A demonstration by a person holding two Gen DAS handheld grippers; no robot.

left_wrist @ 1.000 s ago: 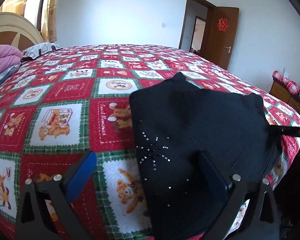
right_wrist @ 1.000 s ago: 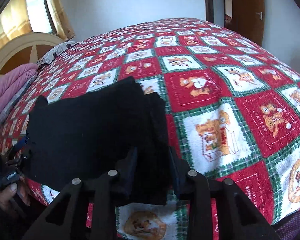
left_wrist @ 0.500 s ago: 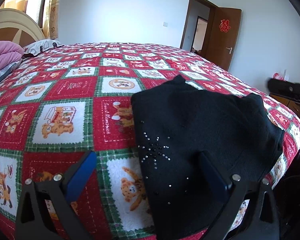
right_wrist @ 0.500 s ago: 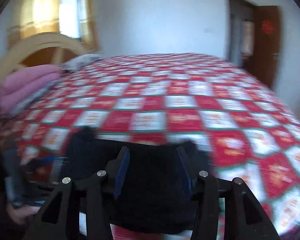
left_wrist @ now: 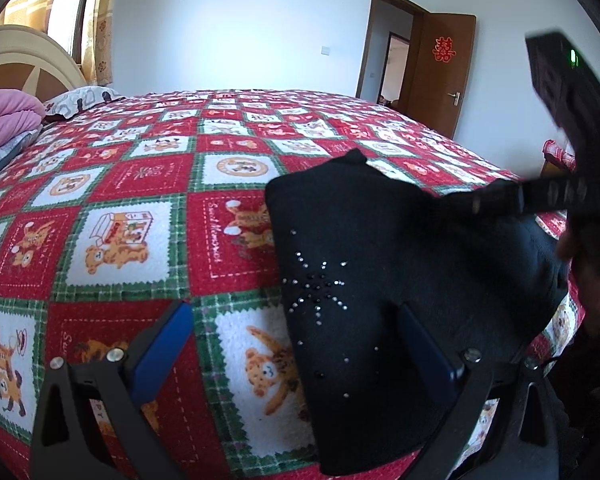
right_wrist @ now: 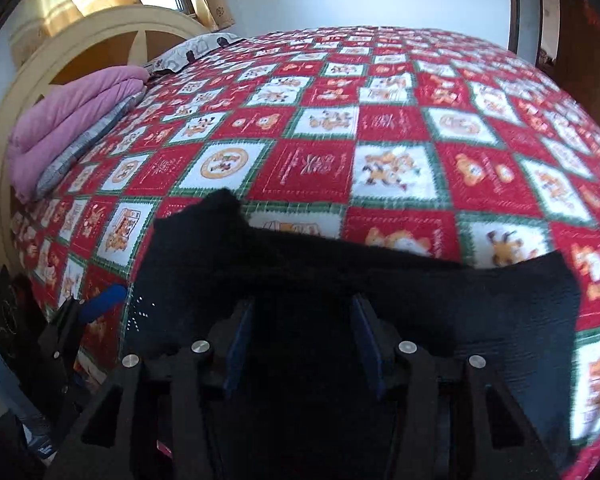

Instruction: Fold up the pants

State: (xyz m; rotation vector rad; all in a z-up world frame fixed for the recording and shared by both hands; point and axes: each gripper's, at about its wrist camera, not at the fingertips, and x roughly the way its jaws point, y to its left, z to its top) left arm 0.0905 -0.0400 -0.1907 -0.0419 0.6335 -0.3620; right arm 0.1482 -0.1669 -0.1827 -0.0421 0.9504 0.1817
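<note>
— Bedspread (left_wrist: pixel 140 184), red and green checks with bear panels, filling everything beyond both sets of jaws.

— And past it?

— Headboard (right_wrist: pixel 100 44), pale and arched, far off to the left of the right jaws; open wooden door (left_wrist: pixel 444 76) far ahead and right of the left ones.

— Anything lying on the bed?

— Pink quilt (right_wrist: pixel 68 120) folded near the headboard, grey pillow (left_wrist: pixel 80 100) beside it — both well beyond the jaws.

— Pants (left_wrist: pixel 400 272)?

— Black, folded into a thick pad at the near edge of the bed, rhinestone starburst showing on the top layer. Lying under the right-hand finger of the left gripper (left_wrist: pixel 300 352) and running off further right.

— Left jaws?

— Spread wide, gripping nothing: one blue pad over bare bedspread, the other over black cloth.

— Right gripper (right_wrist: pixel 302 344)?

— Jaws partway apart, poised over the pants' near edge, dark fabric showing between and ahead of them. Pinching cloth or merely above it — cannot tell. Seen from the left camera as a blurred black shape at the pants' far right corner.
</note>
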